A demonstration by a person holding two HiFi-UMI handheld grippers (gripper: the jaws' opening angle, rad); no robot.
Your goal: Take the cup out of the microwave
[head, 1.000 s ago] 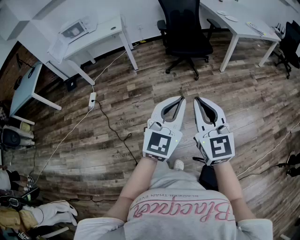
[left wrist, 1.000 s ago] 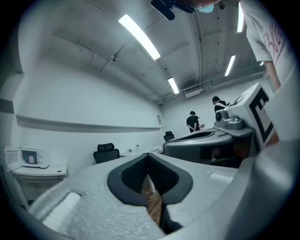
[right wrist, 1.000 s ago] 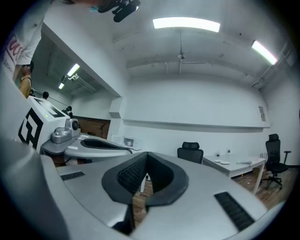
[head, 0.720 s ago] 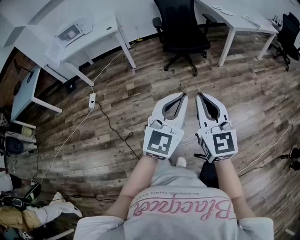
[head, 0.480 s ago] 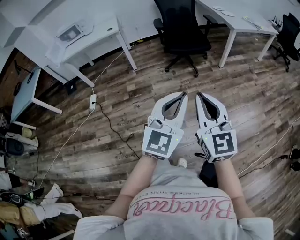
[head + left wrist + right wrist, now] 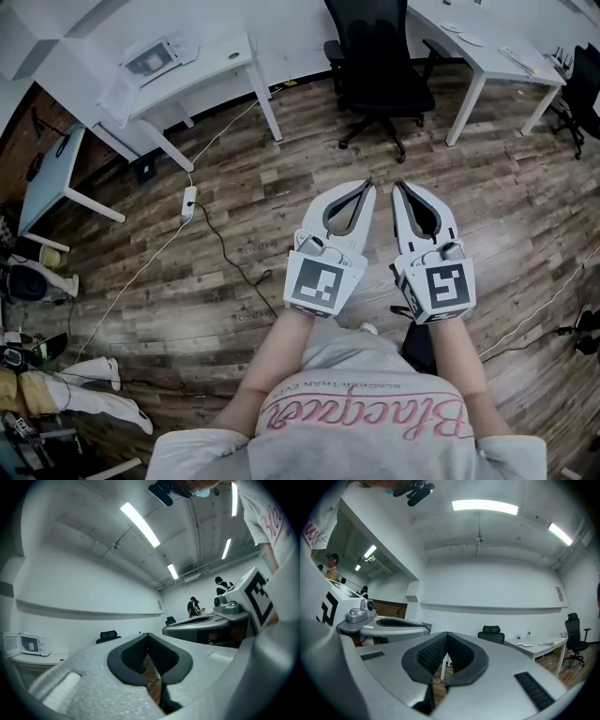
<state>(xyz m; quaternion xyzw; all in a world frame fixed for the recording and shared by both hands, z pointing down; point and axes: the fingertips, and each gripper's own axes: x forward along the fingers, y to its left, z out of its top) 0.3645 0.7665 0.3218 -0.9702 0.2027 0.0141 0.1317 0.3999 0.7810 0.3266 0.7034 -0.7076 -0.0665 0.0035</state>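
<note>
- Well, both tools are clenched on nothing: the left hand-held gripper (image 6: pixel 367 185) and the right hand-held gripper (image 6: pixel 397 186) hover side by side over the wood floor (image 6: pixel 281 178).
- The cup is not in sight. It is presumably inside the microwave (image 6: pixel 26 645), far off on a desk (image 6: pixel 35 659) at the edge of the left gripper view.
- Reaching the cup with closed tips would knock it over rather than take it.
- The cable (image 6: pixel 220 246) and power strip (image 6: pixel 187 198) lie on the floor, where a foot could catch on them.
- The microwave door is too small to read; if shut, it would block the reach.
</note>
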